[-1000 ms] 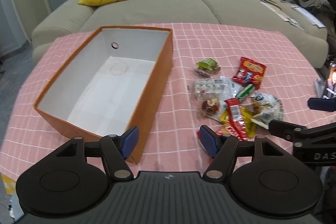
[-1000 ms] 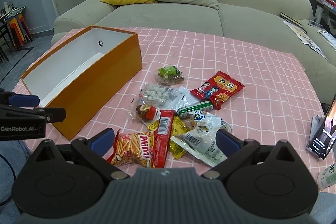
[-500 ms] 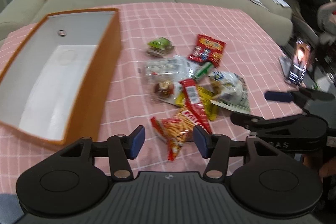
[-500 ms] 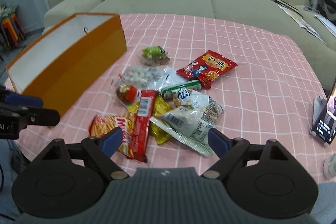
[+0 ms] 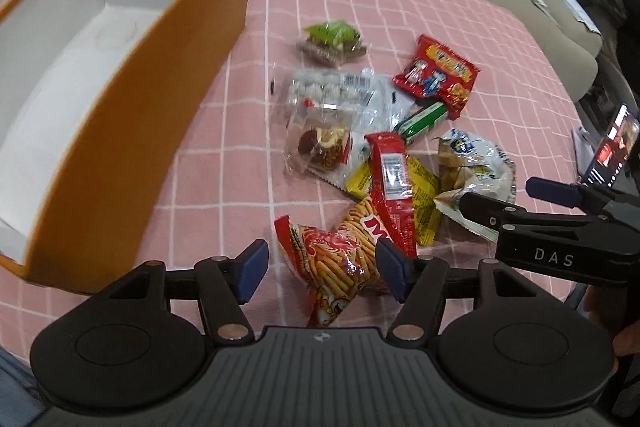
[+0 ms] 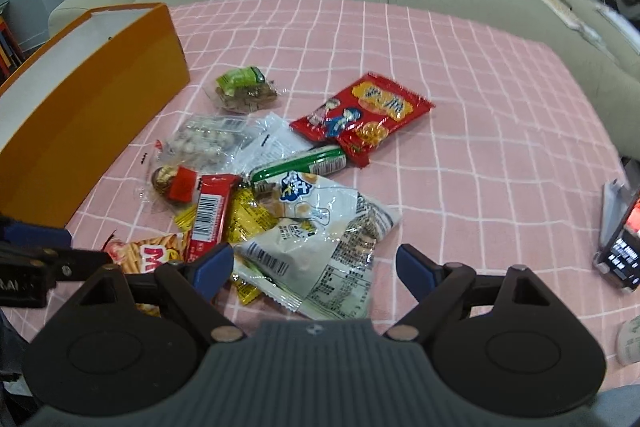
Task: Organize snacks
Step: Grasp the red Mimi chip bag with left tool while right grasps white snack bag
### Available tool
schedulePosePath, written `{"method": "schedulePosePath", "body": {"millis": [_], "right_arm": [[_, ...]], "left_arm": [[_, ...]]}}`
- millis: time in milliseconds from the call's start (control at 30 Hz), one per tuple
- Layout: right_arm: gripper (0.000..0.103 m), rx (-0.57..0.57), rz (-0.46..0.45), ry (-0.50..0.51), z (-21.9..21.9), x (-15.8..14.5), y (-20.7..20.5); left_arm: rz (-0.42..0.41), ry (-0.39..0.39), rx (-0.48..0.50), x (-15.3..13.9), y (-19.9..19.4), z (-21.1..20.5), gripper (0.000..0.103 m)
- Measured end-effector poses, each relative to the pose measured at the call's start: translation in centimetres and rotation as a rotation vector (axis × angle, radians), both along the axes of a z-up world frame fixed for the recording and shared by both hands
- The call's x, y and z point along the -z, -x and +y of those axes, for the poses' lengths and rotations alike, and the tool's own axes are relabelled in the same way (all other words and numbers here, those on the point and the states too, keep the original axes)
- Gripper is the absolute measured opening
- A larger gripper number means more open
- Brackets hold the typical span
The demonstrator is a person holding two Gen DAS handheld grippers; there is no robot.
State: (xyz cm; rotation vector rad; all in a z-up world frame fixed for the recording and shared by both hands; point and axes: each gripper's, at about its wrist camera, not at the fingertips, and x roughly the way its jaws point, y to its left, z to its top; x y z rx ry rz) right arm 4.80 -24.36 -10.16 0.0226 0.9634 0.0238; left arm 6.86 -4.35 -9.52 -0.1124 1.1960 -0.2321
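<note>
I have both tools tipped steeply down over the pink checked tablecloth (image 6: 460, 99), side by side above the snack pile. My left gripper (image 5: 318, 265) is low over the near edge of the pile; its jaws are opening, and the orange bag of snack sticks (image 5: 340, 255) lies between the blue pads (image 5: 252, 265) without being pressed. My right gripper (image 6: 314, 267) is spread wide, with the near end of the white crinkly packet (image 6: 320, 239) lying between its fingers; nothing is pinched there either. From the left camera the right tool shows as a black arm reaching in from the right over that white packet. The snacks lie loose in a heap on the cloth: a red bar (image 5: 390, 183) across yellow wrappers, a green tube (image 6: 298, 167), a red cartoon bag (image 6: 362, 117), clear packets and a green-topped one (image 5: 330, 39) further off. The orange box (image 5: 132, 131), white inside, stands to the left of the pile, apart from it. A phone (image 6: 626, 247) stands propped at the right edge of the table.
</note>
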Motion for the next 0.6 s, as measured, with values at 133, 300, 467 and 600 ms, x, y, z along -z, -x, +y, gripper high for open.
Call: {"method": "schedulePosePath", "body": {"millis": [133,300,467,600], "right_arm": [[0.084,0.009,0.024,-0.024,-0.2,1.0,-0.5],[0.067,0.006,0.047,-0.059,-0.4,1.8,-0.9],[0.051,-0.013,0.049,-0.074,-0.3,2.2,-1.0],[0.04,-0.024,0.05,-0.076,-0.2,2.3,-0.9]], "left_arm": [[0.034,0.015,-0.028,1.1,-0.5,0.0,0.077],[0.072,0.036,-0.033,2.1,-1.0,-0.2,0.077],[0.088,0.053,-0.039,2.9,-1.0,-0.2,0.07],[0.079,0.048,-0.033,2.9,-1.0,-0.3,0.064]]}}
